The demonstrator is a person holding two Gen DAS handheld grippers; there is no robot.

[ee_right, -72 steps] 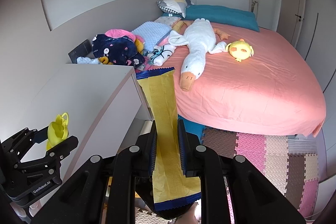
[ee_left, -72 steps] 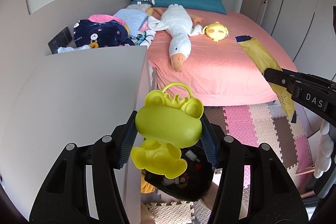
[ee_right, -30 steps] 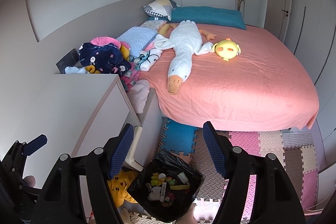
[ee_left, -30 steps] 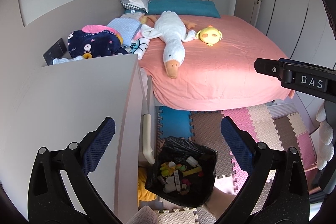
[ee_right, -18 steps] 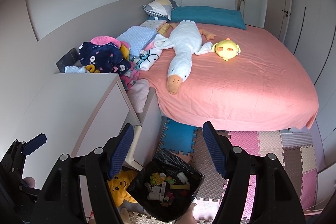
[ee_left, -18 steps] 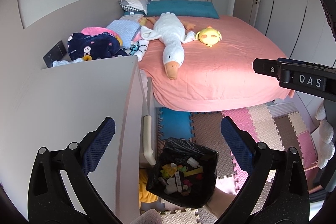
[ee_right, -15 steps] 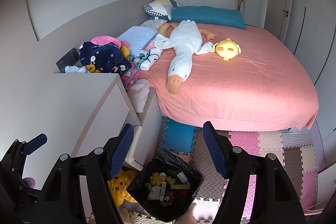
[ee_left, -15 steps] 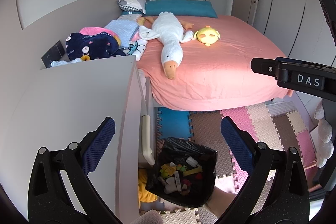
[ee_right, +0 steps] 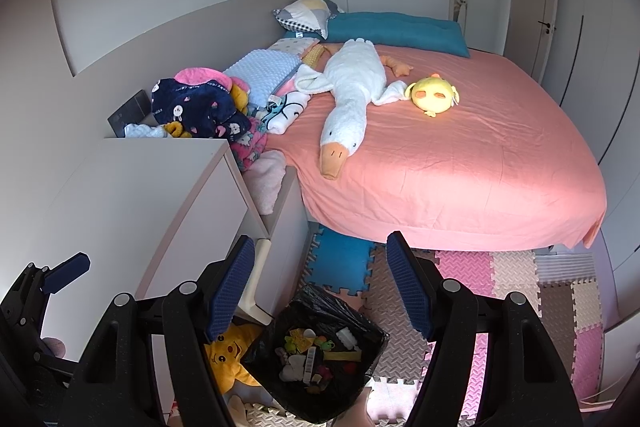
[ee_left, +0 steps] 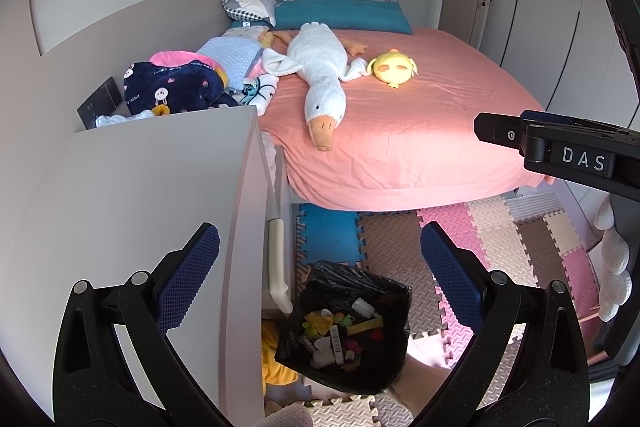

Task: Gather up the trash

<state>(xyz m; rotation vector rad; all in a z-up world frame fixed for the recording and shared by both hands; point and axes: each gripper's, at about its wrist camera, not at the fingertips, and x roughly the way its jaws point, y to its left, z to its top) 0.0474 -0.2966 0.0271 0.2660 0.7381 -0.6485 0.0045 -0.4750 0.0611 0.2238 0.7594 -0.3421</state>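
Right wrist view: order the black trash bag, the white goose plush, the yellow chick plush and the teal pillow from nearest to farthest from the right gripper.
1. Black trash bag, on the floor just below the open jaws.
2. White goose plush, mid-bed, beak toward the camera.
3. Yellow chick plush, right of the goose, a little farther back.
4. Teal pillow, at the head of the bed.

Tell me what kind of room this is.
Likely a child's bedroom: a bed with a pink sheet, a white goose plush lying on it, and foam puzzle mats on the floor.
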